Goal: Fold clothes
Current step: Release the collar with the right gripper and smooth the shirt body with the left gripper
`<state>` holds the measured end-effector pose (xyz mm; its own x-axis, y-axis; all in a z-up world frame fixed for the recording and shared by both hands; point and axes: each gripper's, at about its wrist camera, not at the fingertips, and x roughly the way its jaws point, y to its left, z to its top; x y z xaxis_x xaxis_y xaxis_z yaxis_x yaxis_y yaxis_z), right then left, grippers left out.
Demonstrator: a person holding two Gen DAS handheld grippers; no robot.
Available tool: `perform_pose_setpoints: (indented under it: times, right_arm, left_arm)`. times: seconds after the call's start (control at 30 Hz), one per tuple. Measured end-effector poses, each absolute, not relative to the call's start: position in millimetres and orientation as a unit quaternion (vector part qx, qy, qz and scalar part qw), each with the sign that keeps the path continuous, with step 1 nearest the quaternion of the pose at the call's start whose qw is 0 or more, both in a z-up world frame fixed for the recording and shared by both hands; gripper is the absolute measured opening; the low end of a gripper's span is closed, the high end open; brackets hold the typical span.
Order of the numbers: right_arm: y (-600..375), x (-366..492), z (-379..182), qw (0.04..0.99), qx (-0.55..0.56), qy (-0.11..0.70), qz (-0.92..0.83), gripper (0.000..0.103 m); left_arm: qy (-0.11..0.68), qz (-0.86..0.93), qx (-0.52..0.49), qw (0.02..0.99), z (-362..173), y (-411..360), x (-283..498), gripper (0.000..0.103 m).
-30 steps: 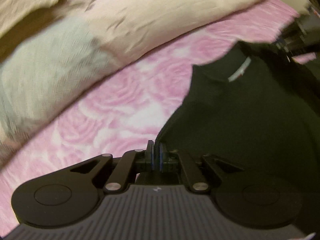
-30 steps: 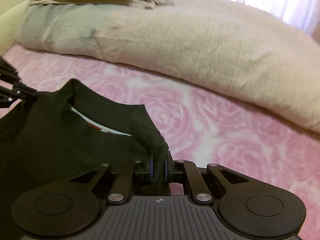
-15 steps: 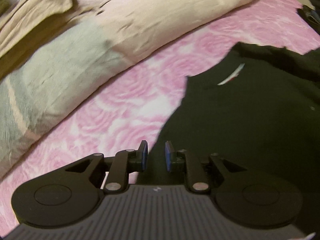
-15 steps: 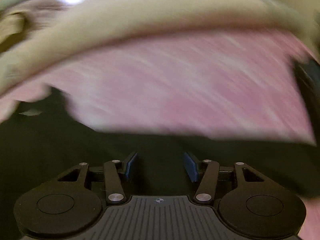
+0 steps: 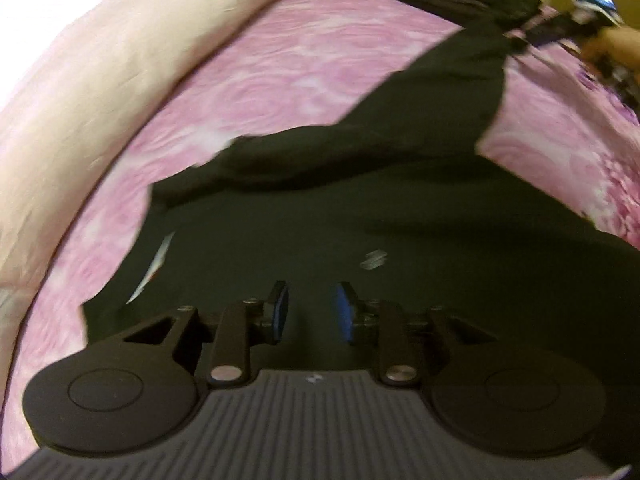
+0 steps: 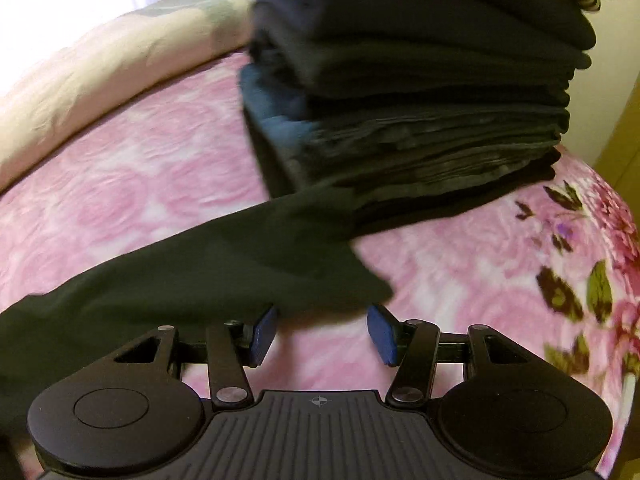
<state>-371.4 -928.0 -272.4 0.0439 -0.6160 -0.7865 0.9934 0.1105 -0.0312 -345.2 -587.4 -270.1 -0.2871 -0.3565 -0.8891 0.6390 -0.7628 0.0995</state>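
Note:
A black shirt (image 5: 400, 248) lies spread on the pink rose blanket (image 5: 280, 64), its white neck label (image 5: 158, 264) at the left. My left gripper (image 5: 311, 312) hovers over the shirt's chest with its jaws opening and no cloth pinched between the blue pads. One sleeve (image 5: 460, 80) runs up and to the right. In the right wrist view that sleeve (image 6: 240, 264) ends just ahead of my right gripper (image 6: 322, 332). This gripper stands open over the blanket (image 6: 460, 280), its left pad at the sleeve's edge and nothing gripped.
A tall stack of folded dark clothes (image 6: 420, 100) stands on the blanket just beyond the sleeve end. A cream duvet (image 5: 100, 80) runs along the far side of the bed. A person's hand (image 5: 616, 46) shows at the top right of the left wrist view.
Both grippers were shut on the shirt near its collar and have let go and opened. The left swung over the shirt's body; the right swung to the sleeve end by the stack.

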Motion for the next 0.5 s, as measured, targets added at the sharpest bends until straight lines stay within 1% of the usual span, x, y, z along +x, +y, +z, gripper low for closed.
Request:
perform_pose_setpoints:
  times: [0.1,0.27,0.4,0.5]
  right_arm:
    - [-950.5,-389.0,-281.5,0.672,0.3,0.313,-0.6,0.054]
    - [-958.0,-407.7,-288.0,0.676,0.374,0.254,-0.582,0.054]
    - [-937.3,-419.6,-272.1,0.672,0.387,0.219,-0.592,0.054]
    - [-924.0,-431.9,-252.5,0.671,0.368,0.181,-0.618,0.054]
  left_arm:
    - [0.144,-0.789,0.516,0.302,-277.8,-584.2,-365.4,0.023]
    - [0.142,-0.787,0.528,0.286,-280.2,-579.2,-385.5,0.023]
    - [0.139,-0.788,0.53,0.282,-275.4,-580.9,-391.8,0.023]
    - [0.136,-0.788,0.529,0.284,-273.1,-584.2,-396.5,0.025]
